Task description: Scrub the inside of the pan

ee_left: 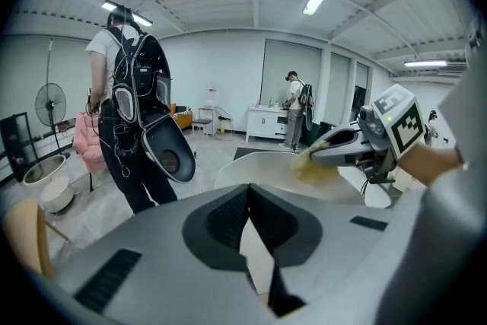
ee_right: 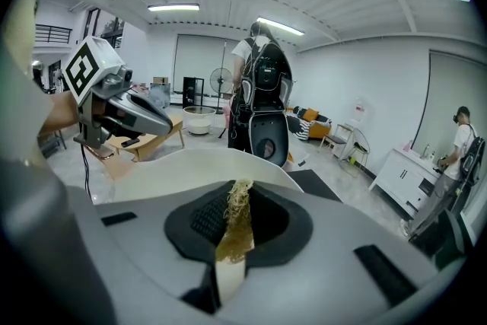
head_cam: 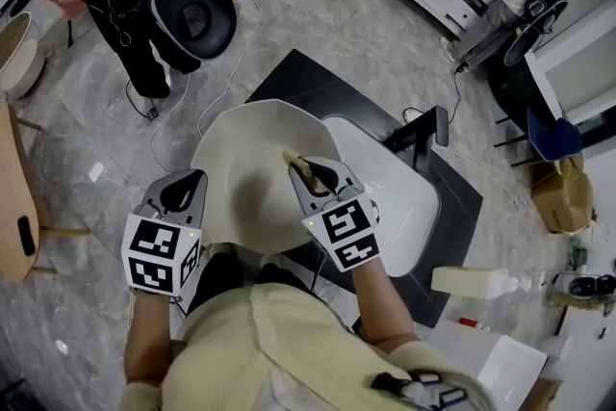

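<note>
**Scrubbing stage: tool gripped, steadying hold unconfirmed**

Position. The wide, cream, smooth-walled pan (head_cam: 248, 183) lies directly in front of the person, over a white rounded surface (head_cam: 399, 192) on a dark floor mat (head_cam: 289, 77). It sits between the two grippers.

Right gripper (head_cam: 310, 170). Its jaws pinch a tan, stringy-fibred scrubber (ee_right: 237, 228). The frayed end sticks out past the tips, over the middle of the pan.

Left gripper (head_cam: 181, 191). It is at the pan's left edge with its jaws pressed together.

Recommended method, as a judgement:
- Press the frayed end flat on the cream wall. Only the fibres should touch it, not the hard jaw tips.
- Work in short overlapping circles from the centre out to the rim.
- Confirm the left side is bracing the pan before adding pressure. A light vessel on a smooth top may slide or tip.
- Keep the pinch on the scrubber firm, because loose fibres could pull out under sideways load.

Not established:
- A pale sliver shows behind the left tips. It could be the pan's rim nipped between them or the pan seen through the gap.
- The left gripper view suggests the fibres meet the surface, but contact cannot be confirmed.
- No handle is visible.
- The glossy cream face gives little shading, so its hollow and depth read poorly.
- The near rim is hidden behind the person's body.
</note>
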### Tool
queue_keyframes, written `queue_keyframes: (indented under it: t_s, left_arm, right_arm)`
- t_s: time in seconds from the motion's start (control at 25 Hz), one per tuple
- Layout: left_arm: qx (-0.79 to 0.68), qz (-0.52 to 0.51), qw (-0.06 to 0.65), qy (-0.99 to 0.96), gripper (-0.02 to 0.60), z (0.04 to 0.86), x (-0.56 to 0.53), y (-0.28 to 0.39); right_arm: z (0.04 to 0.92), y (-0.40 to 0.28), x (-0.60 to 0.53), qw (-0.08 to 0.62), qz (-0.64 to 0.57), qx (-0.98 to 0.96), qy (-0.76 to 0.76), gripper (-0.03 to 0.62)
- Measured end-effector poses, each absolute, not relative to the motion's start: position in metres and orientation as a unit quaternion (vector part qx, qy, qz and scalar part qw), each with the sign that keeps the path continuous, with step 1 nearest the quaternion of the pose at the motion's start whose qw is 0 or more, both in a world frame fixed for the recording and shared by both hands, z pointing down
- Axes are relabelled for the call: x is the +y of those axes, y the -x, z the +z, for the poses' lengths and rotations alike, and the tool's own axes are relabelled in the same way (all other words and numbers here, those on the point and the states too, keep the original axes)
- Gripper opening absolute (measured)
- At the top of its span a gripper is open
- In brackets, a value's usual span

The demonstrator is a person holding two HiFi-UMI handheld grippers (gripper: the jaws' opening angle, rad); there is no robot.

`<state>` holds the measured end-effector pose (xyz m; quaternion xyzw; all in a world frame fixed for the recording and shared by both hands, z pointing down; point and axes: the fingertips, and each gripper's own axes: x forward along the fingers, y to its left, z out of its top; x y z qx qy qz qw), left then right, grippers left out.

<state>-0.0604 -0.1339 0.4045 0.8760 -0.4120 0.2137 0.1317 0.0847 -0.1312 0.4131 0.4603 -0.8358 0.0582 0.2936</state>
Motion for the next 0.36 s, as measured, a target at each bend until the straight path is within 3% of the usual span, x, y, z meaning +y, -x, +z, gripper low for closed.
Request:
queue_keyframes:
  t_s: [0.36]
  left_arm:
    - [-0.398, 0.187, 0.158, -0.884, 0.014, 0.3988, -0.1283, 0.0595]
  right_arm:
    - [0.4147, -0.0829, -0.129, 0.292, 0.062, -0.837, -0.458, 0.051]
